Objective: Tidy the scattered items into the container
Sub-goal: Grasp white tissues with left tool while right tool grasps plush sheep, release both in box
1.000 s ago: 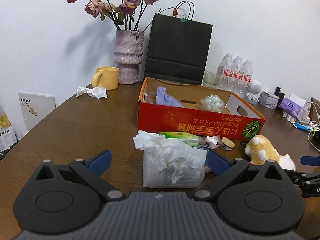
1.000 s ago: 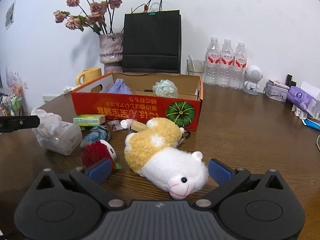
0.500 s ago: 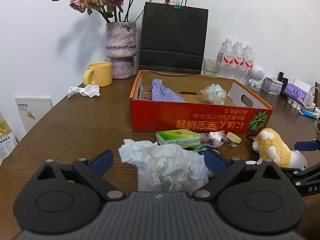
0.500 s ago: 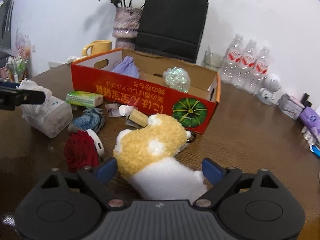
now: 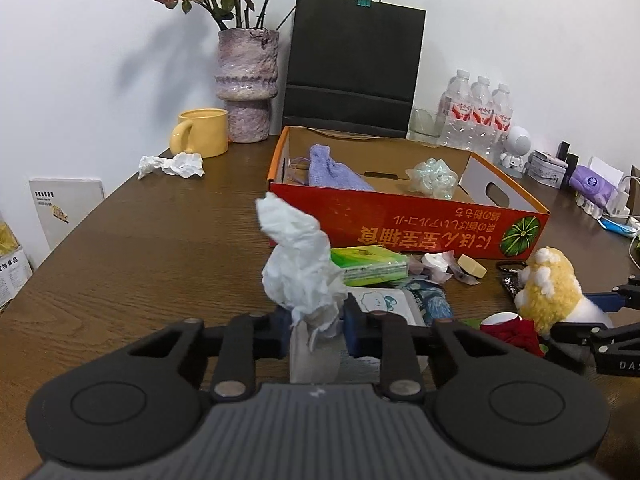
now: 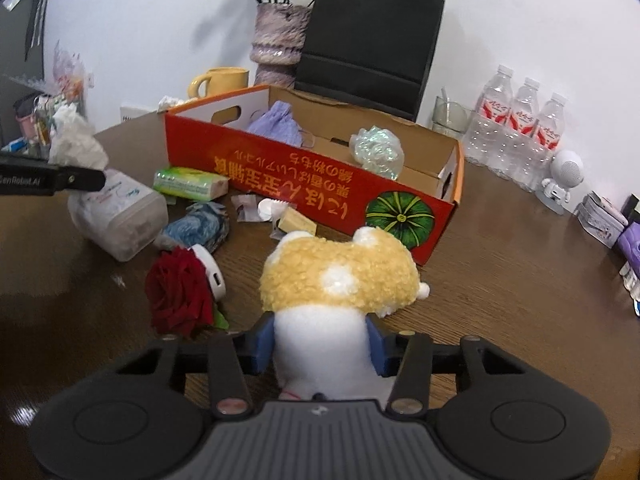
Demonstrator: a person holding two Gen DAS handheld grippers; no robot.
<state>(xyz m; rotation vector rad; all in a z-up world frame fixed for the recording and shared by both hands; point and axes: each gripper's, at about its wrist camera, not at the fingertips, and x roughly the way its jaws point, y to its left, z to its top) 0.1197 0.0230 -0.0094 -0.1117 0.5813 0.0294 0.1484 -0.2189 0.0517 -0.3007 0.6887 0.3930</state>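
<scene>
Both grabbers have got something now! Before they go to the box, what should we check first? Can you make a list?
1. Left hand-held gripper shut on the tissue pack: ok, but it pinches only the loose tissue sticking out of the top.
2. Will the pack lift along with the tissue: cannot tell.
3. Right hand-held gripper shut on the plush hamster: ok, the pads squeeze its white end.
4. Room in the orange box: ok, bare floor shows between the purple pouch and the shiny wrapper ball.
5. Way to the box: not ok, the near wall stands between, so lift over it.
</scene>
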